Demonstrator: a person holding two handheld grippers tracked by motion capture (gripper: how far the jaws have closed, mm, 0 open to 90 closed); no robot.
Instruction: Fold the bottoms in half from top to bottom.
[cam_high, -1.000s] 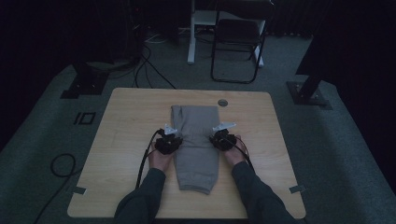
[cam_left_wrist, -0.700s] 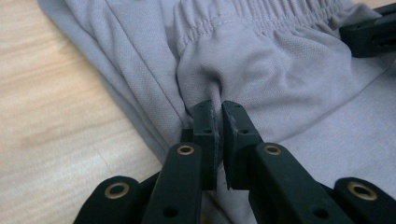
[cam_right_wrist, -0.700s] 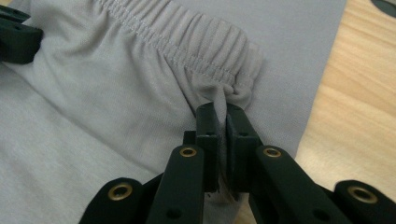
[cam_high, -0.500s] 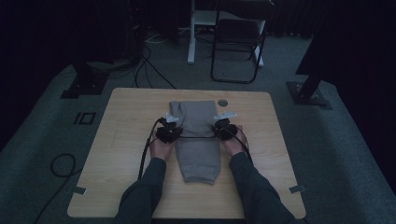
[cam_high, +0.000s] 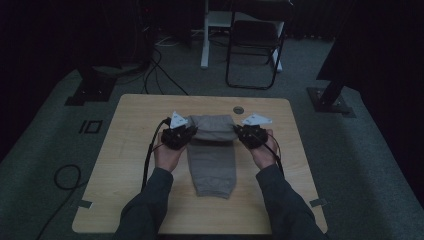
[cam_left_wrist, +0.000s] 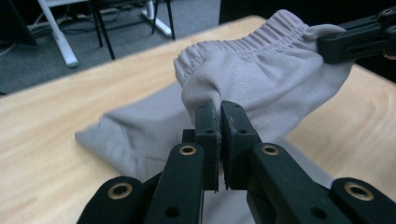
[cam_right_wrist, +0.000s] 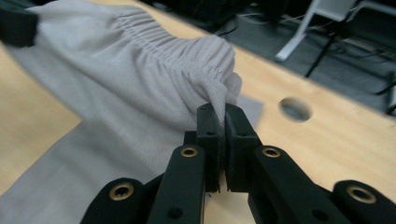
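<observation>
The person is holding a tool in each hand over the wooden bench (cam_high: 130, 150), and both are clamped on the grey sweatpants (cam_high: 212, 165). The left tool (cam_high: 186, 134) is pinching the left corner of the elastic waistband, its jaws pressed together on a fold of cloth, as the left gripper view shows close up (cam_left_wrist: 219, 121). The right tool (cam_high: 244, 134) is gripping the opposite corner the same way, cloth squeezed flat between its jaws in the right gripper view (cam_right_wrist: 217, 122).

Compared with a second ago, both hands are sitting higher and farther up the bench. Back then the tools were resting low at the sides of the garment, which was lying flat and long. Half a second ago the waistband was already coming up. Now the waistband end is hanging lifted and stretched between the two tools as a bunched roll, while the leg part is staying on the bench, trailing toward the person between the forearms. The left jaws have been closing a little further on the cloth over that second.

A round hole (cam_high: 238, 109) in the bench is lying just beyond the lifted waistband, and a black folding chair (cam_high: 254, 45) is standing on the floor past the far edge
</observation>
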